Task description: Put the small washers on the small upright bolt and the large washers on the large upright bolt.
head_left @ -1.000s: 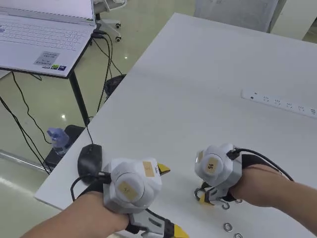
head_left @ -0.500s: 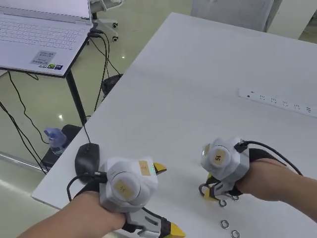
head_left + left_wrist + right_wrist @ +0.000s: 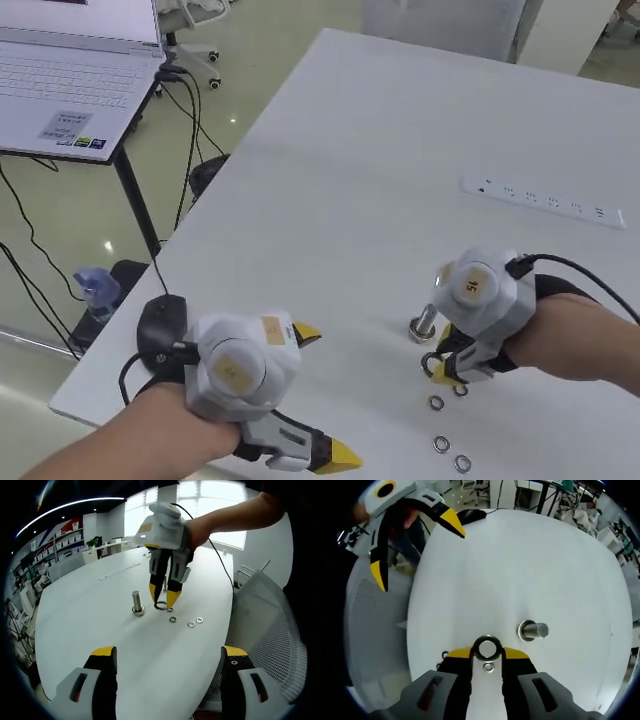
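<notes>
**Right claw** (image 3: 487,653): closed on one washer (image 3: 487,648). The ring is gripped by its edge between the yellow tips, and its hole is seen open. The claw is pointed down at the bench (image 3: 380,150). In the left gripper view the washer (image 3: 161,605) is seen at the tips, low over the bench top. Whether contact is made cannot be told.

**Left claw** (image 3: 169,654): spread wide, with nothing held and nothing touched. It is held above the near part of the bench and aimed toward the bolt and the right claw, well apart from both.

**Bolt** (image 3: 424,325): one piece, stood upright on the bench, wider at the foot. It is placed just beside the right claw. The gripped washer is kept apart from it, off to one side.

**Loose washers** (image 3: 441,443): several, laid flat on the bench near the right claw, on the person's side of it. In the right gripper view a small one (image 3: 489,667) is seen on the bench between that claw's jaws.

**Power strip** (image 3: 545,202): white, laid flat across the far part of the bench, well apart from the bolt.

**Mouse** (image 3: 160,325): dark, set at the bench corner near the left claw.

**Laptop** (image 3: 70,75): open, carried on a separate stand beside the bench.
</notes>
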Motion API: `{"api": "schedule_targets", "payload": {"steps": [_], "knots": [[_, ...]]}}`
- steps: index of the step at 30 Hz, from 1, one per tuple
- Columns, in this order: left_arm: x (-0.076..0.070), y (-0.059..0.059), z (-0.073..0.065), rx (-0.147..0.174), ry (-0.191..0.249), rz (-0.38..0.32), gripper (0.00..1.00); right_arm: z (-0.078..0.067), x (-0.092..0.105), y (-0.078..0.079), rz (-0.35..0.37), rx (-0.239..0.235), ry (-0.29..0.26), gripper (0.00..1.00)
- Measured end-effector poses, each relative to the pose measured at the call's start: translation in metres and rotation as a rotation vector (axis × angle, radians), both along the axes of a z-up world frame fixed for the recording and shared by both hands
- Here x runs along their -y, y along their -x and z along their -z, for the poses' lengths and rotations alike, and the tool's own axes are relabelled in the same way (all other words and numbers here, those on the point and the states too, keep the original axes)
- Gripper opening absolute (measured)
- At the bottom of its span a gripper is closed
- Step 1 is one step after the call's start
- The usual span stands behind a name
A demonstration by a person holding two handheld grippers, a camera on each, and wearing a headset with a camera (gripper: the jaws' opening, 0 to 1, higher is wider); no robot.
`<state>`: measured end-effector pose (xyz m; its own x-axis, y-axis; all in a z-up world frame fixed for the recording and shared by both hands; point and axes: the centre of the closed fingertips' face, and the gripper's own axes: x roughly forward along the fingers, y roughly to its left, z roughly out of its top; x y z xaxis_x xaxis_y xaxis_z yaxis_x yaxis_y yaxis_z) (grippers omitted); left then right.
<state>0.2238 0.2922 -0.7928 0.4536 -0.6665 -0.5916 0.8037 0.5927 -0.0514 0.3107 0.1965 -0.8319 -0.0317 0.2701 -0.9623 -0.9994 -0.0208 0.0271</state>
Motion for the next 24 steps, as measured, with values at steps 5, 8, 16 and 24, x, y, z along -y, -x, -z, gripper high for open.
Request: {"api": "schedule_targets", "payload": {"steps": [5,8,16,24], "knots": [[0.003,-0.002,-0.004,0.003,0.012,-0.005,0.85,-0.006,0.012,-0.008,0.015,0.01,0.007,0.21],[0.005,-0.002,-0.004,0.006,0.008,0.002,0.85,-0.009,0.014,-0.012,0.031,0.009,0.002,0.21],[0.003,-0.001,-0.001,-0.002,-0.002,0.006,0.85,-0.021,0.007,-0.03,0.055,0.022,-0.008,0.21],[0.001,-0.001,-0.001,-0.003,-0.002,0.003,0.85,-0.034,-0.009,-0.048,0.059,0.052,-0.02,0.21]]}}
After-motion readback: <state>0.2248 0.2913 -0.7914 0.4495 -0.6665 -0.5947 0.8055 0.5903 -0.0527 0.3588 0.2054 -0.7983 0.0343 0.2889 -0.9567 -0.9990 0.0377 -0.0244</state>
